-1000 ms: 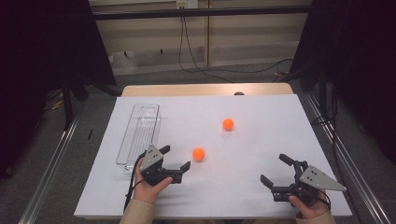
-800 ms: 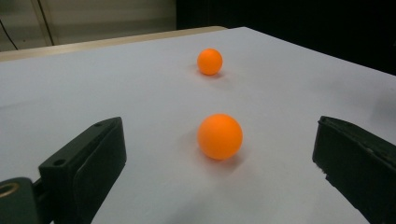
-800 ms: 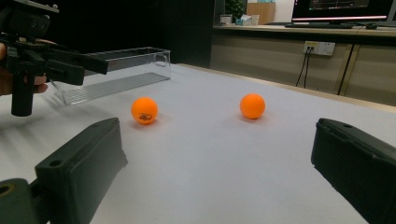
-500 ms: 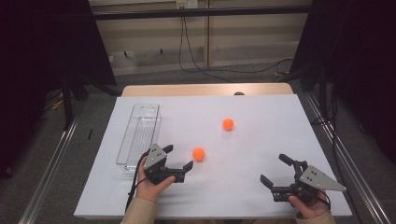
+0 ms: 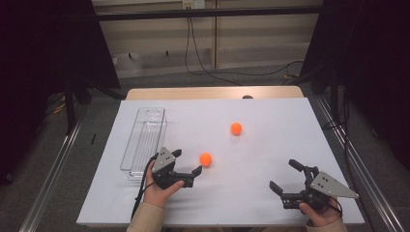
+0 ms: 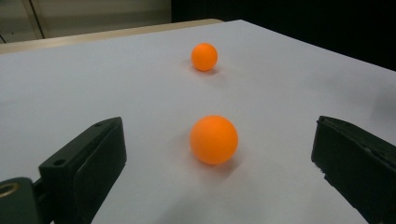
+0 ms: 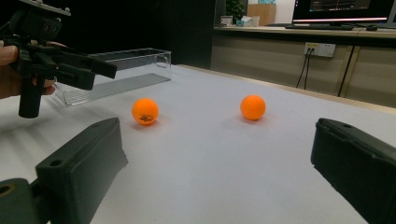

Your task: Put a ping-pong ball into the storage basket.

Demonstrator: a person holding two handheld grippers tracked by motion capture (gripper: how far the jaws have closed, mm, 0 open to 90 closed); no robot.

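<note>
Nearest the person, the right gripper rests low on the white table at its near right corner, its black jaws spread wide with nothing between them. The left gripper, held near the table's front left, likewise has its jaws wide apart; they point at the near small orange plastic ball, which lies on the table just ahead of the jaw tips and apart from both. In the left gripper view this ball sits centred in the gap. Farther back and to the right lies a second orange ball, well apart from the first. A long clear plastic tray stands along the table's left side.
</note>
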